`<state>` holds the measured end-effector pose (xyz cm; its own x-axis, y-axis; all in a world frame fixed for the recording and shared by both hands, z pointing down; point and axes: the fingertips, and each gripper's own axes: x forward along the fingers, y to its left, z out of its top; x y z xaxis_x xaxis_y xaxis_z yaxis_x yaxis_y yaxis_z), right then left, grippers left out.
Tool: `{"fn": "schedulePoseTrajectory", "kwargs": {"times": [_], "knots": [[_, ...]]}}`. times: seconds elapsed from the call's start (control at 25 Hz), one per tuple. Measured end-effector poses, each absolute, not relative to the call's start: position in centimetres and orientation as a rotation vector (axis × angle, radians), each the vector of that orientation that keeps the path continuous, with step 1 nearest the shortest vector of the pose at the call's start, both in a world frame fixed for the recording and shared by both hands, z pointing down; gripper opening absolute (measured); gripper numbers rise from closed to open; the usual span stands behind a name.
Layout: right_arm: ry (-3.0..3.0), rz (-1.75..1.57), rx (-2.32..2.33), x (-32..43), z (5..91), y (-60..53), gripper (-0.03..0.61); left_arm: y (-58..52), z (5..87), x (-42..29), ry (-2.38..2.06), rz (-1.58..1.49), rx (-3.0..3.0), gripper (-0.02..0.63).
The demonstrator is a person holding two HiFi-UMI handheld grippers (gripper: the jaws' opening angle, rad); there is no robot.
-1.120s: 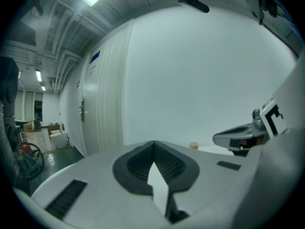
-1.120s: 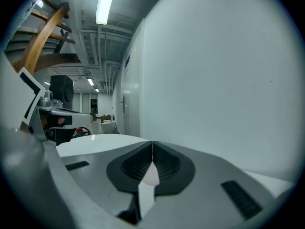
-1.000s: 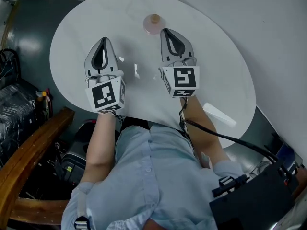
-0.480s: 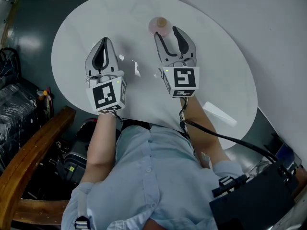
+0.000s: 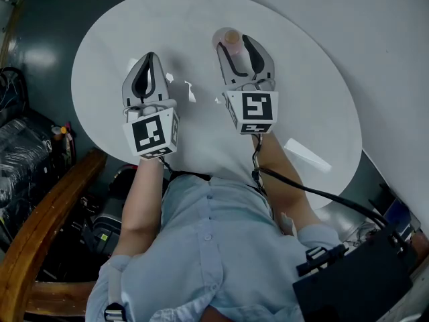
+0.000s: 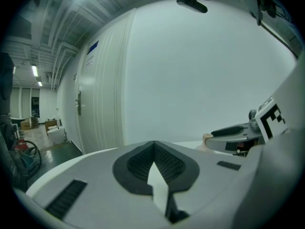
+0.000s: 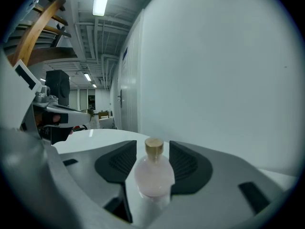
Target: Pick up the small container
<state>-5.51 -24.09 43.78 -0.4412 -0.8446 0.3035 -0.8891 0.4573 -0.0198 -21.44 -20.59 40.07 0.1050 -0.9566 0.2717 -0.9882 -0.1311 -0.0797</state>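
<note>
Tabletop (image 5: pixel 305 79) is bearing the upright bottle (image 7: pixel 153 174), standing free between the right gripper's (image 5: pixel 235 44) spread jaws, just now opening; the left gripper (image 5: pixel 148 58), pressed together, is hanging farther from the bottle

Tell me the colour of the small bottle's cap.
Tan, like cork; the right gripper view shows the cap best.

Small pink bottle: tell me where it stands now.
Head view: the pink bottle stands at the far side of the round white table, between the just-opened jaws of the right gripper.
</note>
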Motion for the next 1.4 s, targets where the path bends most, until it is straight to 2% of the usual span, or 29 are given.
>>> {"fn": "schedulePoseTrajectory", "kwargs": {"times": [0.72, 1.04, 1.16, 1.4], "knots": [[-2.424, 0.264, 1.512, -6.2, 44.5, -25.6, 0.19, -22.0, 40.5, -21.3, -1.938, 0.402, 2.263, 0.0], [-2.412, 0.252, 1.522, -6.3, 44.5, -25.7, 0.158, -22.0, 40.4, -21.9, -1.947, 0.397, 2.254, -0.001], [-2.397, 0.245, 1.537, -6.0, 44.5, -25.9, 0.127, -21.9, 40.4, -22.0, -1.948, 0.394, 2.251, -0.002], [-2.392, 0.248, 1.557, -5.9, 44.5, -26.0, 0.126, -21.8, 40.3, -22.1, -1.951, 0.389, 2.251, -0.002]]}}
